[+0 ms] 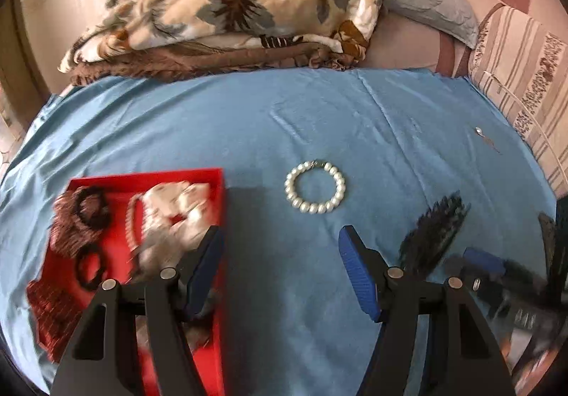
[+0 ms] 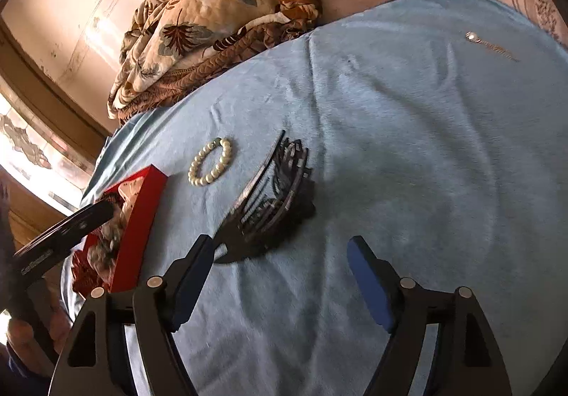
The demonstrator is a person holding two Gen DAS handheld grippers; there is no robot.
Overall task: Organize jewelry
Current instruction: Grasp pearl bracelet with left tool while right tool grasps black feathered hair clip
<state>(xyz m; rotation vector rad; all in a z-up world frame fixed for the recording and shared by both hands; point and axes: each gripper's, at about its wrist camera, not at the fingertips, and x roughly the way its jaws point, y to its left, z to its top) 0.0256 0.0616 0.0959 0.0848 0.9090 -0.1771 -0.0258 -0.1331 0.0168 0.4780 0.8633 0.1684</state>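
Now, left gripper (image 1: 280, 254) held open, empty, above blue bedsheet (image 1: 390, 119). Pearl bracelet (image 1: 315, 187) seen flat just beyond it, red box (image 1: 216, 183) beside. Right gripper (image 2: 282, 250) spread wide, empty; black comb (image 2: 273, 197) touched by left fingertip.

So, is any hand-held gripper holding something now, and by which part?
Nothing is held. The left hand-held gripper and the right hand-held gripper are both open over the blue cloth, nothing between the pads.
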